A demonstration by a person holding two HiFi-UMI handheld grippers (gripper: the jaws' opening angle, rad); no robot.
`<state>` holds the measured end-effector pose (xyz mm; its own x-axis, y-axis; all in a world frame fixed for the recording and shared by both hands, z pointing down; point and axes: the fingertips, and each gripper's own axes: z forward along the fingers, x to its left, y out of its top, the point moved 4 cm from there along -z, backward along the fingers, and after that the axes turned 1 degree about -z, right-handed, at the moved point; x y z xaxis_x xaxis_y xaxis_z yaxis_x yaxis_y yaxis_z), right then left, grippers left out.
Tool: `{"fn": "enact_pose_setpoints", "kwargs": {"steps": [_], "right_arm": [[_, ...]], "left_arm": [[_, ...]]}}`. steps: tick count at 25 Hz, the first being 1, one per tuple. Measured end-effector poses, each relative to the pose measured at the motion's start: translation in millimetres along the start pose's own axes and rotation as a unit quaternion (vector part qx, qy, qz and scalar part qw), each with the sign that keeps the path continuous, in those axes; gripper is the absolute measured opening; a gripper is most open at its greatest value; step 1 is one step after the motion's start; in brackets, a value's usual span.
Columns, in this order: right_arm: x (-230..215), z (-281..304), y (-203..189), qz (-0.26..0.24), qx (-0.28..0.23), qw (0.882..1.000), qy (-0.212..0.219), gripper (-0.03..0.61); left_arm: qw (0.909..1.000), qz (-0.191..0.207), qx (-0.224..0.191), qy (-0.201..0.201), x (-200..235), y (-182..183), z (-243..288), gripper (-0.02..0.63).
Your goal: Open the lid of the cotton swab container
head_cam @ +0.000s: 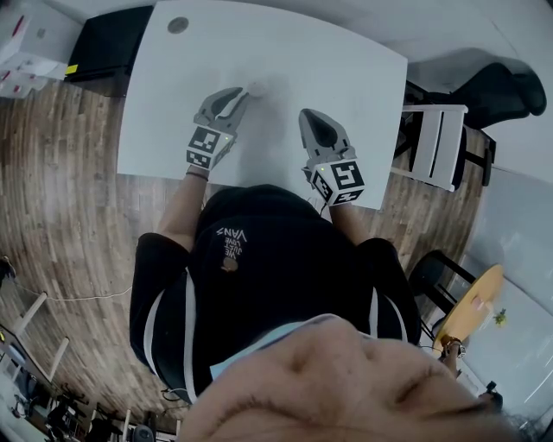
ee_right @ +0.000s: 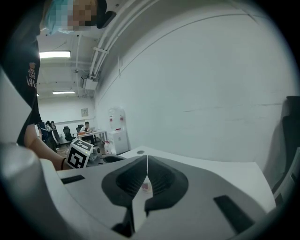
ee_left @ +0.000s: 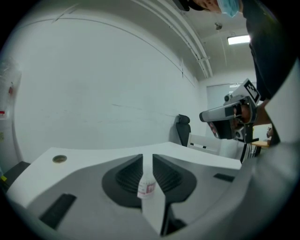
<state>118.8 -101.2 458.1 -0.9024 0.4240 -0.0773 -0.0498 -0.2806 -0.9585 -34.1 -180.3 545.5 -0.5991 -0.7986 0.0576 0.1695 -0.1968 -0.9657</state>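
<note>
A small whitish round thing, probably the cotton swab container (head_cam: 257, 89), sits on the white table (head_cam: 328, 69) just right of my left gripper's tip. My left gripper (head_cam: 240, 93) (ee_left: 147, 155) is shut, with only a thin slit between its jaws. I cannot tell whether it touches the container, which its own view does not show. My right gripper (head_cam: 308, 113) (ee_right: 146, 157) hovers over the table to the right, shut on nothing, well apart from the container. It also shows at the right of the left gripper view (ee_left: 224, 115).
A round grommet (head_cam: 178, 25) (ee_left: 59, 159) sits in the table's far left corner. A black cabinet (head_cam: 108, 43) stands left of the table. A white stool (head_cam: 436, 142) and a black office chair (head_cam: 505, 91) stand to the right. The table's near edge runs just under both grippers.
</note>
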Motion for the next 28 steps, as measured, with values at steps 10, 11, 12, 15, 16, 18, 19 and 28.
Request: {"fn": "enact_pose_setpoints", "kwargs": {"steps": [10, 11, 12, 15, 16, 18, 19, 28], "right_arm": [[-4, 3, -10, 0.001, 0.014, 1.0, -0.003, 0.014], [-5, 3, -11, 0.001, 0.016, 1.0, -0.003, 0.014], [-5, 4, -11, 0.001, 0.017, 1.0, -0.003, 0.014], [-7, 4, -12, 0.002, 0.019, 1.0, -0.004, 0.014], [-7, 4, -12, 0.002, 0.02, 1.0, -0.004, 0.014], [-8, 3, -12, 0.003, 0.02, 1.0, -0.004, 0.014], [-8, 3, -12, 0.003, 0.02, 1.0, -0.004, 0.014], [-6, 5, -14, 0.005, 0.024, 1.0, -0.003, 0.014]], "left_arm": [[0.9979, 0.009, 0.06, -0.021, -4, -36, 19, 0.052], [0.9976, 0.01, 0.065, -0.022, -4, -39, 20, 0.052], [0.9974, 0.01, 0.068, -0.022, -4, -42, 22, 0.052], [0.9969, 0.007, 0.075, -0.02, -3, -46, 25, 0.052], [0.9967, 0.006, 0.078, -0.019, -3, -47, 26, 0.052], [0.9964, 0.002, 0.083, -0.018, -3, -49, 27, 0.052], [0.9962, 0.0, 0.085, -0.019, -2, -50, 28, 0.052], [0.9928, -0.016, 0.116, -0.023, -1, -62, 36, 0.155]]}}
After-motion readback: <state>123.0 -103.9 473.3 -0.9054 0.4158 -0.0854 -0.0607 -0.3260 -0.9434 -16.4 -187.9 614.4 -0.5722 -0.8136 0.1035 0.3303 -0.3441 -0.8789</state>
